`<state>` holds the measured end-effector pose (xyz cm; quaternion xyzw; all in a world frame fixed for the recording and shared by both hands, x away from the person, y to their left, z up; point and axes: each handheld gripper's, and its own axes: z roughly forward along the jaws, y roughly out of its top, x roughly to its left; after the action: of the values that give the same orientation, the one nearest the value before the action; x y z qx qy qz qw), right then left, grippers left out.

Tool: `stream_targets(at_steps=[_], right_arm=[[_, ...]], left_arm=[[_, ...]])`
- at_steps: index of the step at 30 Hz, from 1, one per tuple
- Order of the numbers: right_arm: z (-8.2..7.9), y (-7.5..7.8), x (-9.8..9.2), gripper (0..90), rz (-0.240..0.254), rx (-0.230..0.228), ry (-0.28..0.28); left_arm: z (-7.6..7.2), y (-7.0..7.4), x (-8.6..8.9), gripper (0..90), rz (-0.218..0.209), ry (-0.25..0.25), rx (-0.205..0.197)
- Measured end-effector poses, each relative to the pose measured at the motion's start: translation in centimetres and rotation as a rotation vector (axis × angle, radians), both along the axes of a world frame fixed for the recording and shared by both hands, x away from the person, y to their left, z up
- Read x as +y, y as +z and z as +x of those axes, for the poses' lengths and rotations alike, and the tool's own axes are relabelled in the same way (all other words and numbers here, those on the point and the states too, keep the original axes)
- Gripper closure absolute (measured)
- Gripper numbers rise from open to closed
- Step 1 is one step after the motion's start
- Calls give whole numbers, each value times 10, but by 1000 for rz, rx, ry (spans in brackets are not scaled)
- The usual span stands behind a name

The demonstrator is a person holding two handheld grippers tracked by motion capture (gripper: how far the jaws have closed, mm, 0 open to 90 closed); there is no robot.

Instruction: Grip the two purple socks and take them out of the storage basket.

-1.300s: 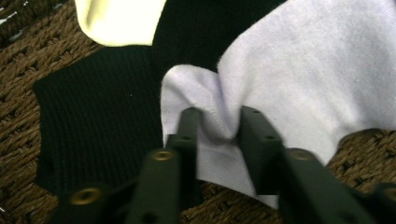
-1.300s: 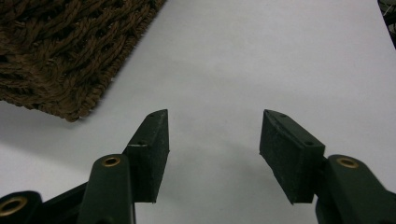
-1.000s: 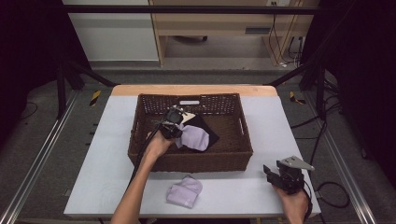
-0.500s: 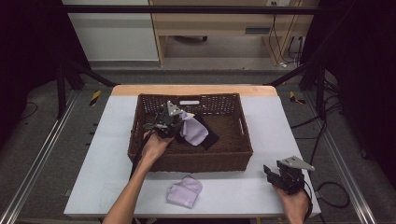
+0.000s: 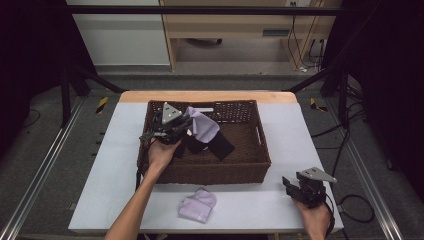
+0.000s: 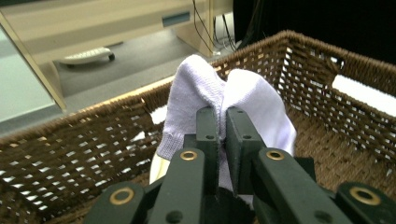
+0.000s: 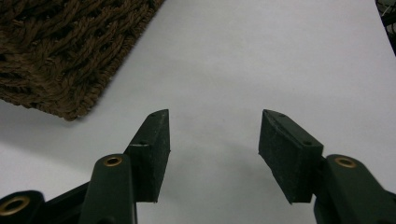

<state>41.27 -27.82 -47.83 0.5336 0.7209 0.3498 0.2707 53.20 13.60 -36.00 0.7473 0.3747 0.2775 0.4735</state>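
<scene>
One folded lilac sock (image 5: 198, 205) is already laid on the white counter (image 5: 115, 165), near edge. Right hand-held gripper (image 5: 295, 186) rests spread, empty. Farther back, left hand-held gripper (image 6: 223, 122) is pinched on a second lilac sock (image 6: 201, 88) raised over the brown wicker basket (image 5: 260, 145); black garment (image 5: 220, 145) is left inside.

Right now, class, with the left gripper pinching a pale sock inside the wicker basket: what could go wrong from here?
1. The left gripper pinches only a fold of the lilac sock; it might slip out.
2. The dark cloth lies right beside the sock and could be dragged along.
3. The sock could catch the basket wall on its way out.
</scene>
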Motion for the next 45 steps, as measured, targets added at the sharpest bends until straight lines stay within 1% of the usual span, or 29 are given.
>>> stream_targets(at_steps=[2,4,5,8,10,11,17,18,20,22,24,25,26,29,33,35,36,40,41,43,45], right_arm=[[0,0,0,436,0,-1,-1],[0,0,0,436,0,0,-1],[0,0,0,436,0,0,-1],[0,0,0,436,-3,0,-1],[0,0,0,436,-2,1,-1],[0,0,0,436,-2,0,-1],[0,0,0,436,0,1,-5],[0,0,0,436,0,1,-5],[0,0,0,436,-1,1,-6],[0,0,0,436,0,1,-6],[0,0,-1,436,0,2,-7],[0,0,-1,436,0,2,-7],[0,0,-1,436,-1,0,-6],[0,0,-1,436,-2,0,-9],[0,0,0,437,-3,-1,-7],[-1,0,-1,437,-2,0,-11],[0,0,-1,437,-1,-1,-11],[0,0,-1,438,-2,1,-10],[0,0,-1,438,-3,0,-10],[0,0,-1,438,-3,0,-11],[0,0,-1,438,-4,0,-10]], left_arm=[[-3,4,2,834,-11,0,-17],[-7,9,6,834,-37,0,-33],[-10,12,8,834,-50,0,-47],[-18,20,14,834,-74,-7,-75],[-24,26,18,834,-100,-17,-88],[-28,29,20,834,-102,-24,-98],[-56,44,30,834,-151,-71,-159],[-59,45,31,834,-160,-75,-163],[-69,51,35,834,-174,-90,-182],[-78,55,40,834,-192,-104,-192],[-86,59,43,833,-202,-121,-197],[-92,60,46,833,-199,-129,-207],[-98,61,48,833,-195,-137,-210],[-109,61,52,833,-188,-147,-218],[-124,62,61,833,-200,-160,-223],[-132,61,66,833,-214,-172,-229],[-135,61,68,833,-210,-173,-232],[-150,57,75,833,-217,-179,-241],[-155,56,77,833,-223,-186,-237],[-161,53,79,833,-215,-191,-238],[-167,49,79,833,-208,-201,-230]])
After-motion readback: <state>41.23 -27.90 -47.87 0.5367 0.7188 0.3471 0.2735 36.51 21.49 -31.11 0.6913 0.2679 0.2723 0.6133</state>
